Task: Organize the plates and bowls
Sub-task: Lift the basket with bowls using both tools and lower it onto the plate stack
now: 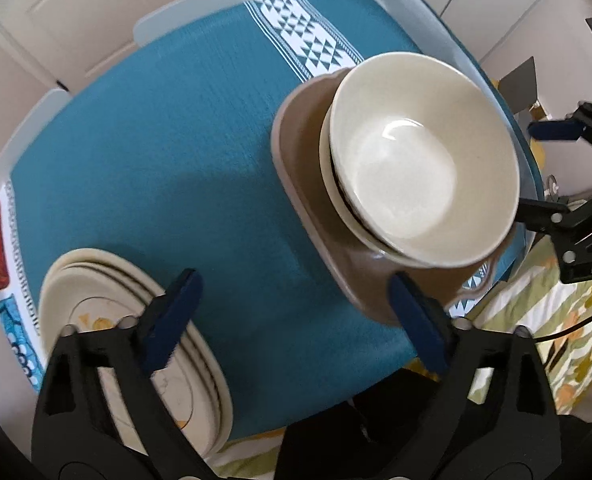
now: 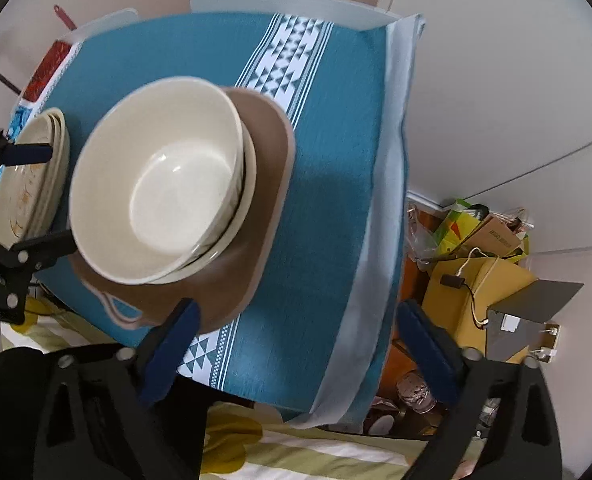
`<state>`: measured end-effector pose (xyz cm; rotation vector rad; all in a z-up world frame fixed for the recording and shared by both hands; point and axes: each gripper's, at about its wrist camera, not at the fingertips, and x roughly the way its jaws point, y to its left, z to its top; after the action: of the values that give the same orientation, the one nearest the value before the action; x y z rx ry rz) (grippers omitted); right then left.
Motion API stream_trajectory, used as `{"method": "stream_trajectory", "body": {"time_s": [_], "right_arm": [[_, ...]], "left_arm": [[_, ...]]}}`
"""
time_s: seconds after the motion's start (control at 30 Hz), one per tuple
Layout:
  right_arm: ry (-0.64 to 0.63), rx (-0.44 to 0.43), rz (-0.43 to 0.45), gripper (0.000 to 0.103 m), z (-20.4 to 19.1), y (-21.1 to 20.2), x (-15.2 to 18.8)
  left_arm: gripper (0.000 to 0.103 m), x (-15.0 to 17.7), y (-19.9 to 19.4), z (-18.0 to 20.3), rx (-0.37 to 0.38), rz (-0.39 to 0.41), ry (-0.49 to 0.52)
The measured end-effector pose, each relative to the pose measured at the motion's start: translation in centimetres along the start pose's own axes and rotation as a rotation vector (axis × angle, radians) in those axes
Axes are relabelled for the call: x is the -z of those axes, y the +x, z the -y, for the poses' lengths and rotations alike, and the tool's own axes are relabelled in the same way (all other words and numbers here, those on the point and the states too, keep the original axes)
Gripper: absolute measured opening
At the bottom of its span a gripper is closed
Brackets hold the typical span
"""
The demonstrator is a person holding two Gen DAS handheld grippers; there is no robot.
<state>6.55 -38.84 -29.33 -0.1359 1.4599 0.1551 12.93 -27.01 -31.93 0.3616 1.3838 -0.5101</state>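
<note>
Both grippers spread, empty: left gripper [image 1: 292, 312], right gripper [image 2: 296, 336]. Bowls [image 1: 419, 168] stacked on tray [image 1: 299, 152]; plates [image 1: 136, 344] left of tray at desk [image 1: 156, 140] edge. Risk: a nudge could tip plates off.

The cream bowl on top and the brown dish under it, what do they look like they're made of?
Cream bowl: likely glazed ceramic; a bright curved glare sits in its well. Brown dish: matte, no glare, with a moulded handle; possibly stoneware or plastic, hard to tell.

Both the left gripper [image 1: 296, 320] and right gripper [image 2: 303, 344] are built of black frames, silver screws and blue-padded fingers [image 1: 172, 320].
</note>
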Motion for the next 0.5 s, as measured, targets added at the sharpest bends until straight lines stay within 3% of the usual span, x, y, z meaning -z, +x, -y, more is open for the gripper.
{"method": "stream_trajectory", "body": {"time_s": [0.17,0.23,0.37,0.5], "right_arm": [[-0.032,-0.055,-0.029,0.064,-0.2,1.4,-0.7],[-0.037,-0.079,-0.037,0.061,0.0,2.1,-0.9],[-0.024,-0.134,-0.032,0.053,0.1,3.4,-0.9],[-0.025,-0.186,-0.005,0.031,0.0,4.2,-1.0]], "left_arm": [[0.068,-0.1,1.5,0.3,0.012,-0.042,0.006],[0.063,0.0,1.9,0.4,0.038,-0.042,-0.007],[0.043,-0.1,2.7,1.0,0.054,-0.034,0.000],[0.017,-0.1,3.2,1.5,0.098,-0.032,0.000]]}}
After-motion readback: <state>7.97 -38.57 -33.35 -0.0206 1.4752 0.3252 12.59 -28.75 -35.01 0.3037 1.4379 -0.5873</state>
